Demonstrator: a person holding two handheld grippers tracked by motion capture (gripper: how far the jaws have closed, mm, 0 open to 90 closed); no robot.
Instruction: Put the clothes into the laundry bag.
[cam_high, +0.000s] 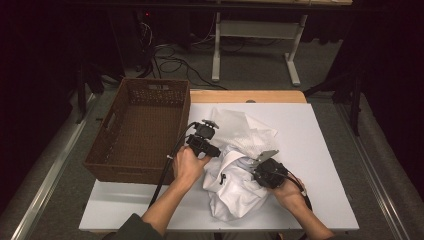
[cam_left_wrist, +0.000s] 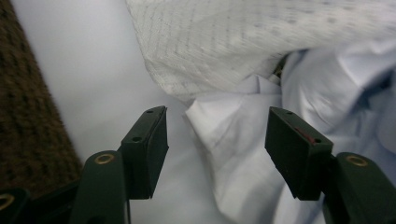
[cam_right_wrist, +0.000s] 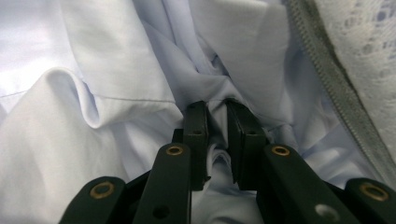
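Observation:
A crumpled pale blue shirt (cam_high: 235, 187) lies in the middle of the white table (cam_high: 320, 150). Behind it, partly on it, is a white dotted garment (cam_high: 242, 127). My left gripper (cam_high: 216, 151) is at the shirt's left edge and stands open. In the left gripper view a corner of the shirt (cam_left_wrist: 243, 154) lies between the jaws of the left gripper (cam_left_wrist: 215, 135), and neither pad touches it. My right gripper (cam_high: 253, 175) is at the shirt's right side. In the right gripper view the right gripper (cam_right_wrist: 217, 116) pinches a fold of the shirt (cam_right_wrist: 93, 84).
A brown woven basket (cam_high: 137, 127), with nothing inside it, stands on the table's left, close beside my left hand; its wall (cam_left_wrist: 28, 121) shows in the left gripper view. A grey trim (cam_right_wrist: 327, 74) edges the dotted garment (cam_right_wrist: 369, 51). A desk frame (cam_high: 255, 30) and cables lie beyond the table.

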